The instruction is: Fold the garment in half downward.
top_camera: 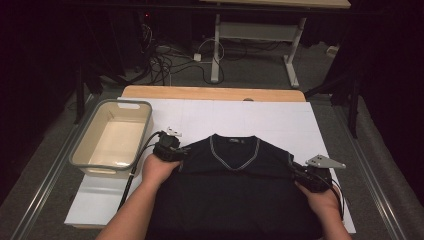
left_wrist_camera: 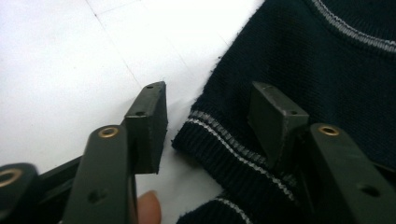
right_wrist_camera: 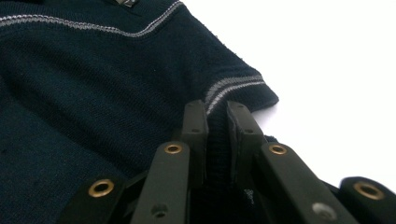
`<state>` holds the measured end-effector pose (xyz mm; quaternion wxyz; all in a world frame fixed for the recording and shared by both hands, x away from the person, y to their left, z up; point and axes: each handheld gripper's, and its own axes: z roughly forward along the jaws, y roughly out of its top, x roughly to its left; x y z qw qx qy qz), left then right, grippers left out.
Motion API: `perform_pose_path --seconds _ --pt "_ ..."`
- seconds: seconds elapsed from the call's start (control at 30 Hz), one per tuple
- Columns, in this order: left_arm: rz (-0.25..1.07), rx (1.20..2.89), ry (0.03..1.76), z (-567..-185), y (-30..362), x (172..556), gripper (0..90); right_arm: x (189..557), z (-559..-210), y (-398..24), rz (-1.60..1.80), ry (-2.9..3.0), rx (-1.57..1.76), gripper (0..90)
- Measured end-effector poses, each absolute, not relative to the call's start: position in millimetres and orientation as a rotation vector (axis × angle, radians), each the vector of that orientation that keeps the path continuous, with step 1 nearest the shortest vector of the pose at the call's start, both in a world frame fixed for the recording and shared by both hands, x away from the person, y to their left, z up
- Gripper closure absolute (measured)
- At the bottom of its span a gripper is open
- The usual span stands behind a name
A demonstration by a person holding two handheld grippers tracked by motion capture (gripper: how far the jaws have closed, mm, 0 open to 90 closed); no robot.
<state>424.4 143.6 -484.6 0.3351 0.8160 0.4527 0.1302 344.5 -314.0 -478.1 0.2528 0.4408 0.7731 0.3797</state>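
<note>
Two hand-held grippers work at opposite shoulders of a dark navy knit sweater (top_camera: pixel 235 185), which lies flat, V-neck away from the person, on the white sheet (top_camera: pixel 280 117) covering the table. In the high view we see the left gripper (top_camera: pixel 170 150) at the sweater's left shoulder and the right gripper (top_camera: pixel 312 176) at its right shoulder. In the left gripper view we find the jaws standing apart: one pad is over the white sheet, the other over the knit, and the grey-striped cuff (left_wrist_camera: pixel 219 135) lies between them without being pressed. In the right gripper view we see the jaws drawn close together and clamped on a fold of the dark fabric just behind the striped sleeve edge (right_wrist_camera: pixel 236 86). We also note a grey-rimmed plastic tub (top_camera: pixel 82 150) resting at the left edge of the table, well apart from the sweater.
</note>
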Motion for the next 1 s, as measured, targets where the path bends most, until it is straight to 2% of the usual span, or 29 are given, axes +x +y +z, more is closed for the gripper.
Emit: perform_pose_path --seconds 0.2,0.27,0.5,0.7,0.9,1.0 --pt "0.363 2.112 1.104 -489.1 142.4 417.4 70.8 344.6 -477.9 -313.9 1.034 2.102 1.203 78.0" --pt "0.355 2.108 1.097 -489.5 143.1 417.3 73.2 345.0 -477.2 -313.9 1.031 2.107 1.193 75.6" --pt "0.355 2.105 1.093 -490.2 143.6 416.6 74.0 347.9 -464.4 -314.6 1.096 2.061 1.217 60.8" --pt "0.355 2.104 1.091 -490.4 143.9 416.5 74.0 370.3 -444.3 -314.3 1.082 1.986 1.275 57.5" --pt "0.357 2.105 1.09 -490.4 143.8 416.3 74.0 399.1 -461.2 -315.9 0.996 2.022 1.431 56.2" --pt "0.363 2.106 1.09 -490.4 143.3 415.9 74.0 405.4 -473.5 -314.2 0.956 2.075 1.488 48.6"
